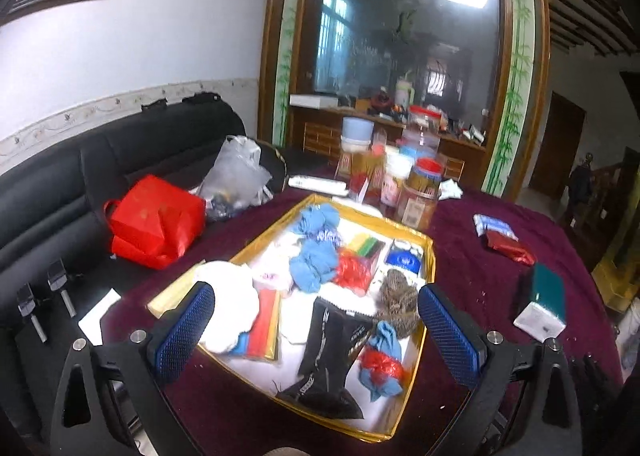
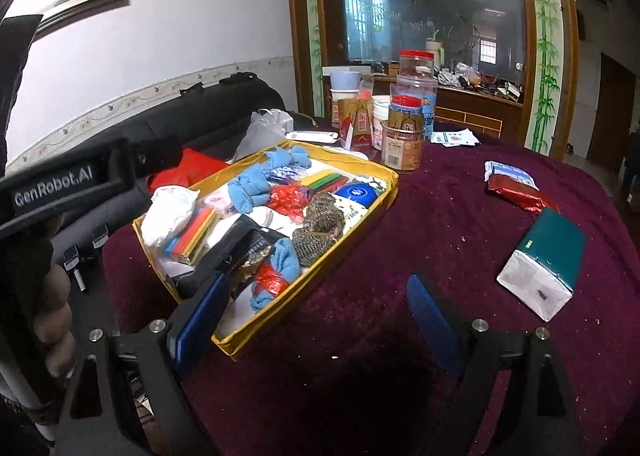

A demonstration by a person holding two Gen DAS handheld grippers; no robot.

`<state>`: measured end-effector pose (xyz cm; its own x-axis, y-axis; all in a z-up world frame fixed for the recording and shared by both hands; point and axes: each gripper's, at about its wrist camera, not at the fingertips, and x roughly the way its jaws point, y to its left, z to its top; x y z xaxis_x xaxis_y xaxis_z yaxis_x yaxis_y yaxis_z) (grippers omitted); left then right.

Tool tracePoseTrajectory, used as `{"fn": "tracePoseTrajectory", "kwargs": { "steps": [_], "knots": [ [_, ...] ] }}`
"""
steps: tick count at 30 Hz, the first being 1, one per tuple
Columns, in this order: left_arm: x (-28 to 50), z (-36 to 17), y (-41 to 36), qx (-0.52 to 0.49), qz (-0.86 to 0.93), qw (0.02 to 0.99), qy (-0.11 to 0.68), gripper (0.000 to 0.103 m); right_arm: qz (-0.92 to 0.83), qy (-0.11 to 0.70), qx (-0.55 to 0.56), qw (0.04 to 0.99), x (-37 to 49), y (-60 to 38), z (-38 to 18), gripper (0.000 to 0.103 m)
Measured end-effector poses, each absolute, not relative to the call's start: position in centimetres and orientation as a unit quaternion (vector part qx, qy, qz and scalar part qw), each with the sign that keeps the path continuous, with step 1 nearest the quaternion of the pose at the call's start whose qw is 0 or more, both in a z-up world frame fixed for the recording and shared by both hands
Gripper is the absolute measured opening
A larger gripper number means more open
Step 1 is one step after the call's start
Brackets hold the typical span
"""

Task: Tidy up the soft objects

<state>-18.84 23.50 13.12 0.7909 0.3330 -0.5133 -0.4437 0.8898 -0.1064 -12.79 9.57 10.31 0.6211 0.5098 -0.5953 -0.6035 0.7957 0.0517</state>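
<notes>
A yellow-rimmed tray on the maroon tablecloth holds soft things: blue cloth bundles, a black sock, a white cloth, a brown knitted piece and red wrappers. My left gripper is open and empty above the tray's near end. In the right wrist view the tray sits left of centre. My right gripper is open and empty over the cloth beside the tray's near corner. The left gripper's body shows at the left.
Jars and cups crowd the table's far side. A teal and white box, a red foil pack and a blue-white pack lie to the right. A red bag and a plastic bag sit by a black sofa.
</notes>
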Motion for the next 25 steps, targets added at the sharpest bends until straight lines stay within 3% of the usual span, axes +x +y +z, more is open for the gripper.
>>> {"fn": "tracePoseTrajectory", "kwargs": {
  "steps": [25],
  "knots": [
    [-17.1,9.3,25.9,-0.112,0.208,0.921,0.311,0.103,0.285,0.343,-0.117,0.887,-10.1,12.9,9.3,0.090]
  ]
}}
